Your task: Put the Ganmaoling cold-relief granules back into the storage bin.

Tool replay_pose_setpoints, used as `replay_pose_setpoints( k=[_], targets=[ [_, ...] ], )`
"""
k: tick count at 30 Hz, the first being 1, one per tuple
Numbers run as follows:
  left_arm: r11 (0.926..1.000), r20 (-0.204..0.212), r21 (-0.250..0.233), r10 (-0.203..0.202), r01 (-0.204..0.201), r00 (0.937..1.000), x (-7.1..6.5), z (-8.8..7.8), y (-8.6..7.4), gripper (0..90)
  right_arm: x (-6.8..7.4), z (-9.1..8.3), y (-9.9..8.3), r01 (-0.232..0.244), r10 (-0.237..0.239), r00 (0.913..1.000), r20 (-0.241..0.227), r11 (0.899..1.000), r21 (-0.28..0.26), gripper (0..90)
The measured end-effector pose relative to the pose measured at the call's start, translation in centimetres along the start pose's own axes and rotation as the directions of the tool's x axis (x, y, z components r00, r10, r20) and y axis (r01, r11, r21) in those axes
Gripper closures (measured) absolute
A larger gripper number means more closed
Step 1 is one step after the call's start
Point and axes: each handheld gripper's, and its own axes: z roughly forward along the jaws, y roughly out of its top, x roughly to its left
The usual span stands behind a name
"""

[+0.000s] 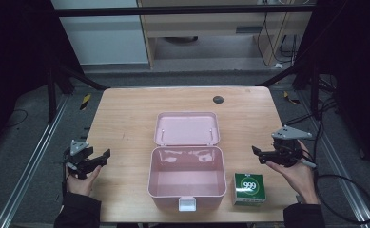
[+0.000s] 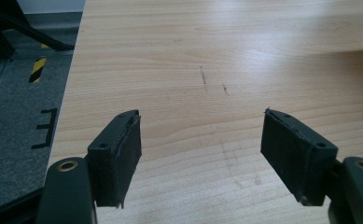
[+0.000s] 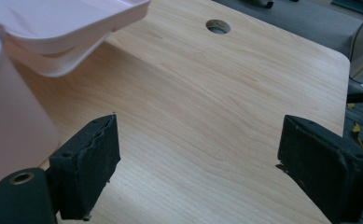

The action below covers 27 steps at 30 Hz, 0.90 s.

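box [image 1: 187, 183] open mid-desk [image 1: 125, 118], lid back for loading | carton [image 1: 249, 188] just right of it | left tongs [image 1: 102, 157], right tongs [image 1: 258, 153] spread, empty, flanking

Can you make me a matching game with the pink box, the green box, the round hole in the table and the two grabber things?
Things:
1. pink box
2. green box
3. round hole
4. left gripper and right gripper

States or places:
A. near the far edge of the table
B. lid open, nothing inside
C. jaws open, holding nothing
D. beside the pink box, below the right gripper in the high view

Pairs: 1-B, 2-D, 3-A, 4-C
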Motion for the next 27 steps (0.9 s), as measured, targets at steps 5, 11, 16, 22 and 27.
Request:
replay_pose_setpoints(
  k=[5, 11, 16, 22, 27],
  targets=[
    [1.0000, 0.003, 0.005, 0.004, -0.004, 1.0000, -0.1, 0.1, -0.1, 27.9, 0.4, -0.4, 1.2, 0.046, -0.045, 0.9978, -0.048, 0.998, 0.032, 11.0],
    [0.9998, 0.008, 0.013, 0.013, -0.013, 0.9999, -0.2, 0.2, -0.1, 27.8, 1.0, -1.2, 2.8, 0.131, -0.122, 0.9844, -0.127, 0.989, 0.062, 9.6],
    [0.9996, 0.006, 0.018, 0.021, -0.021, 0.9998, -0.2, 0.3, -0.2, 27.7, 1.4, -1.6, 3.7, 0.207, -0.190, 0.9687, -0.160, 0.973, 0.103, 8.0],
    [0.9994, 0.008, 0.026, 0.024, -0.025, 0.9997, -0.2, 0.4, -0.3, 27.3, 2.1, -2.0, 4.5, 0.281, -0.253, 0.9446, -0.208, 0.952, 0.117, 7.5],
    [0.9993, 0.007, 0.028, 0.025, -0.025, 0.9997, -0.2, 0.4, -0.3, 27.2, 2.8, -2.3, 4.7, 0.350, -0.308, 0.9151, -0.260, 0.927, 0.132, 7.4]
  ],
)
